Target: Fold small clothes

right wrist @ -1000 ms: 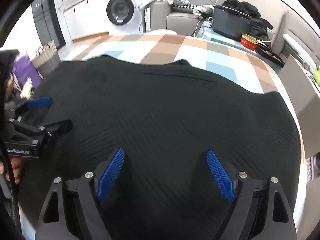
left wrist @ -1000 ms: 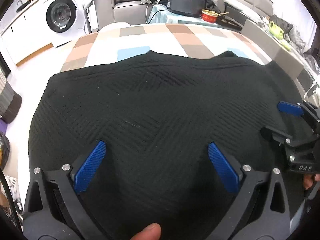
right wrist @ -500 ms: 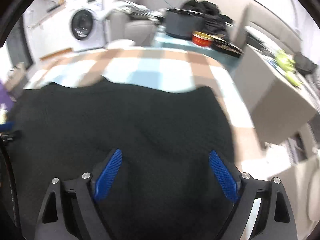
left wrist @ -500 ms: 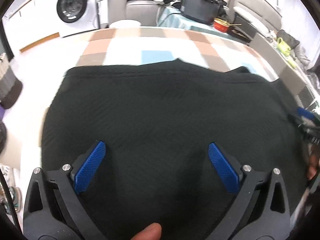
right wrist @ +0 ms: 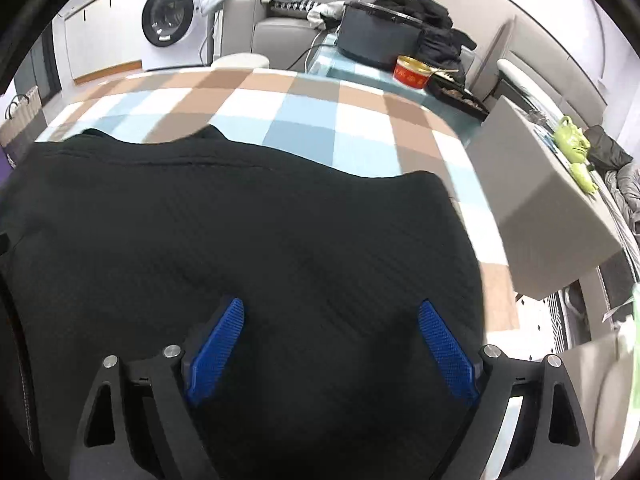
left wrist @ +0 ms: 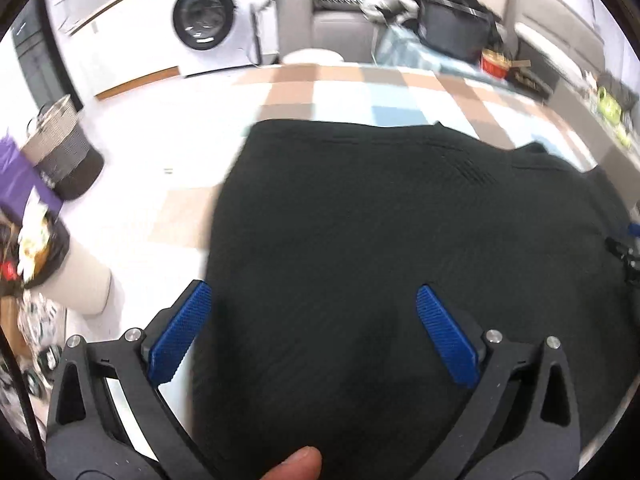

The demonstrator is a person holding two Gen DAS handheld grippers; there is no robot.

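The black knit garment (left wrist: 400, 240) lies spread flat on a table covered with a checked cloth (right wrist: 304, 120), and it fills most of both views. The left claw (left wrist: 312, 328) is wide open above the left side of the garment; its left pad is at the cloth edge, and nothing is between the pads. The right claw (right wrist: 332, 340) is also wide open and holds nothing; it is above the right part of the garment, near the right edge.

I judge that the step is to take the two sides for a first fold. To do it well, each claw should come down on the edge itself, not on the middle, and pinch only the top layer together with the edge, at the same level on both sides, so that the fold line becomes straight.

Both claws point steeply down and forward over the garment. A fingertip (left wrist: 296, 464) of the person shows at the bottom of the left view.
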